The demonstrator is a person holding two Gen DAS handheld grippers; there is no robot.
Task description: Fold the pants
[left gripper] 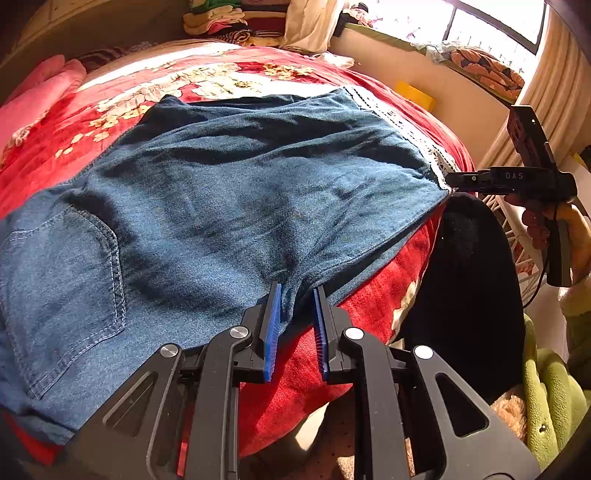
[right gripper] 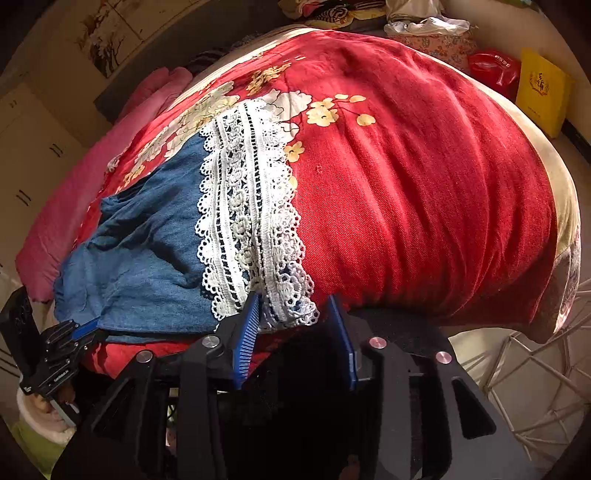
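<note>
Blue denim pants (left gripper: 229, 192) lie spread on a red floral bedspread (left gripper: 236, 70), with a back pocket (left gripper: 62, 266) at the left and a white lace hem (right gripper: 247, 206) at the right. My left gripper (left gripper: 297, 291) sits at the near edge of the denim, and a fold of cloth fills the narrow gap between its blue pads. It also shows low on the left in the right wrist view (right gripper: 86, 328). My right gripper (right gripper: 293, 299) stands open around the near corner of the lace hem; its left pad touches the lace and its right pad is apart. In the left wrist view it (left gripper: 452, 179) sits at the hem corner.
A pink blanket (left gripper: 40, 92) lies at the bed's left side. Piled clothes (left gripper: 229, 22) sit at the far end. A yellow box (right gripper: 543, 92) and a red bag (right gripper: 495, 68) stand beyond the bed. A white wire rack (right gripper: 535, 376) stands at the right. Dark cloth (left gripper: 469, 288) hangs off the near edge.
</note>
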